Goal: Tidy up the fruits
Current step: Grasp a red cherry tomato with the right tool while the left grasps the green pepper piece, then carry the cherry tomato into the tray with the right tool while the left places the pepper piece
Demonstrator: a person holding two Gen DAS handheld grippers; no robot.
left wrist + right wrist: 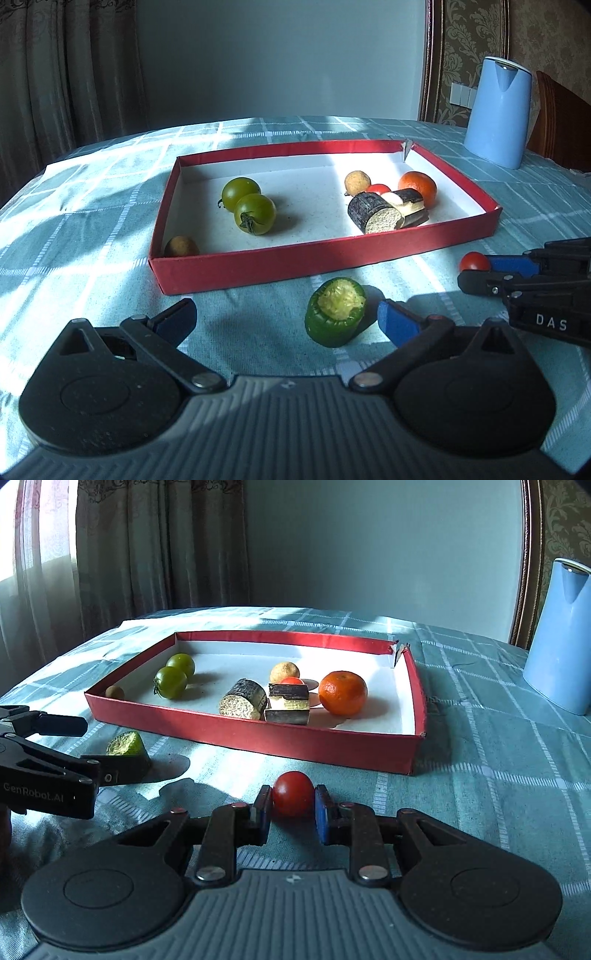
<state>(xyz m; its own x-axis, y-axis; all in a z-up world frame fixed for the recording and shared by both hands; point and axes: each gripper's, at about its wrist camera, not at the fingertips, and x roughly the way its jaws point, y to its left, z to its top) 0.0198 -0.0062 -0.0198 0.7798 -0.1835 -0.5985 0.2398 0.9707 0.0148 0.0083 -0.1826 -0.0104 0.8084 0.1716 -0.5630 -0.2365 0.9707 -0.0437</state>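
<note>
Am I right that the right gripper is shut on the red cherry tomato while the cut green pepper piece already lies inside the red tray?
Not quite: the green pepper piece lies on the tablecloth outside the red tray, as the left wrist view shows. The right gripper is indeed shut on the red cherry tomato.

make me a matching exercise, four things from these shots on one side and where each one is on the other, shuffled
Things:
1. red tomato
2. green pepper piece
3. orange
4. blue jug

Places:
A. in the red box, right part
B. on the cloth, outside the box, beyond its far right corner
C. between the right hand-held gripper pads
D. on the cloth, in front of the open left hand-held gripper

Pairs: 1-C, 2-D, 3-A, 4-B
</note>
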